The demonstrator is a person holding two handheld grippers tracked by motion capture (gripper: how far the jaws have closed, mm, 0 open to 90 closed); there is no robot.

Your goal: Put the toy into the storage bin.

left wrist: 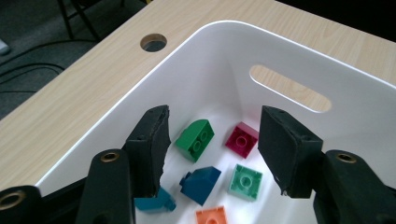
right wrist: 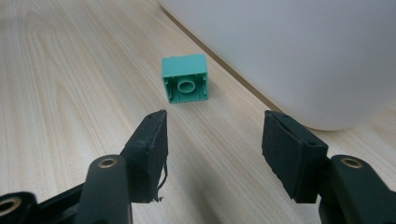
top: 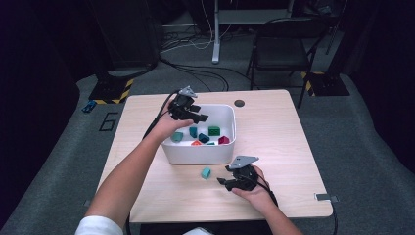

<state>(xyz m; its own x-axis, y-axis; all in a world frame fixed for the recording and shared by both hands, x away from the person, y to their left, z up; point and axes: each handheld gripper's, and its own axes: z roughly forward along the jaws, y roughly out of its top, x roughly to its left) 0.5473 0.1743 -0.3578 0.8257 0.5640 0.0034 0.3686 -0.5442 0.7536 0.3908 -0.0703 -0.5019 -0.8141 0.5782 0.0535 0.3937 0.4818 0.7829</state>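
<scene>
A white bin (top: 198, 154) stands in the middle of the wooden table (top: 279, 147). Several bricks lie on its floor: a green one (left wrist: 195, 139), a magenta one (left wrist: 241, 139), a dark blue one (left wrist: 201, 183), a pale green one (left wrist: 246, 181) and an orange one (left wrist: 212, 216). My left gripper (top: 200, 117) hovers over the bin's left side, open (left wrist: 212, 126), nothing between its jaws. A teal brick (top: 206, 173) lies on the table in front of the bin. My right gripper (top: 222, 181) rests just right of it, open (right wrist: 212, 128), with the teal brick (right wrist: 185, 78) a short way ahead.
The bin wall has a handle slot (left wrist: 289, 87). A round cable hole (top: 239, 103) sits in the table behind the bin. A black chair (top: 284, 44) and loose cables (top: 195, 68) are on the floor beyond the table.
</scene>
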